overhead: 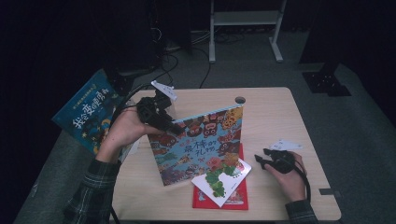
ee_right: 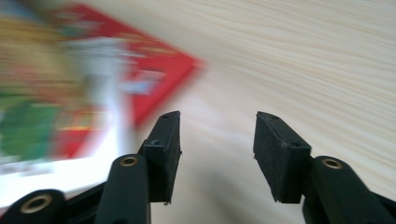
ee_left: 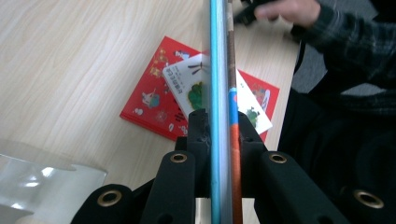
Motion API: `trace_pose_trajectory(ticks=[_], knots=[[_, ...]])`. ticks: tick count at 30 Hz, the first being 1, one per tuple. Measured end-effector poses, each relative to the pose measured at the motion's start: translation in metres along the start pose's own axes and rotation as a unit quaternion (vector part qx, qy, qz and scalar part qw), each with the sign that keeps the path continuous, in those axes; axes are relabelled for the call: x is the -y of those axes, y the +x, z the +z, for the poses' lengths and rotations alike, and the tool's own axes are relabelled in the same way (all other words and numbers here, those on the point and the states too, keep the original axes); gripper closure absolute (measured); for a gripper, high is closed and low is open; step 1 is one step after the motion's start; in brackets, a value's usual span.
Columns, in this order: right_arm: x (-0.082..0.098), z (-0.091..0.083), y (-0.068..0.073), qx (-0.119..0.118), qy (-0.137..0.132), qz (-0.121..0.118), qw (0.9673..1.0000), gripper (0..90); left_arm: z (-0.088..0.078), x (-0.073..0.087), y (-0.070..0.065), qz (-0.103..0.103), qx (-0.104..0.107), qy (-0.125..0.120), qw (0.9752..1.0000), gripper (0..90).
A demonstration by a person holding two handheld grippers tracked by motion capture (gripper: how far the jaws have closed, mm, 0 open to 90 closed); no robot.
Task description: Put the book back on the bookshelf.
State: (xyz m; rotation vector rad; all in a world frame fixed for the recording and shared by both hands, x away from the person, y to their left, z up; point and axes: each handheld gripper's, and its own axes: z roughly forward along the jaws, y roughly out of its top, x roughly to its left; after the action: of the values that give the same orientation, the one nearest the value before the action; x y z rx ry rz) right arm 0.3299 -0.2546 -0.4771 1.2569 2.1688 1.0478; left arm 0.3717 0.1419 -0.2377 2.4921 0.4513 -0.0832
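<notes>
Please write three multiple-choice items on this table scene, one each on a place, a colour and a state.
1. Where does the white picture book with the green caterpillar lie?
A. on the flat red book
B. on the floor
C. in the right gripper

2. What colour is the book off the table's left edge?
A. yellow
B. blue
C. white

3. How are the left gripper jaws?
A. wide open
B. shut on nothing
C. shut on the upright colourful picture book

Answers: 1 A, it overlaps the red cover; 2 B, its cover is blue; 3 C, the left gripper view shows the pads pressing the book's edge.
</notes>
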Motion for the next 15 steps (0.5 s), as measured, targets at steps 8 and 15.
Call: trace_pose_trajectory(ticks=[8, 15], knots=[[0.004, 0.016, -0.048, 0.070, 0.040, 0.067, 0.9946, 36.7, -0.007, -0.004, -0.004, 0.005, -0.014, -0.006, 0.9999, 80.6], [0.010, 0.027, -0.056, 0.088, 0.019, 0.077, 0.9930, 25.8, -0.020, -0.006, -0.008, 0.002, -0.031, -0.007, 0.9995, 80.6]])
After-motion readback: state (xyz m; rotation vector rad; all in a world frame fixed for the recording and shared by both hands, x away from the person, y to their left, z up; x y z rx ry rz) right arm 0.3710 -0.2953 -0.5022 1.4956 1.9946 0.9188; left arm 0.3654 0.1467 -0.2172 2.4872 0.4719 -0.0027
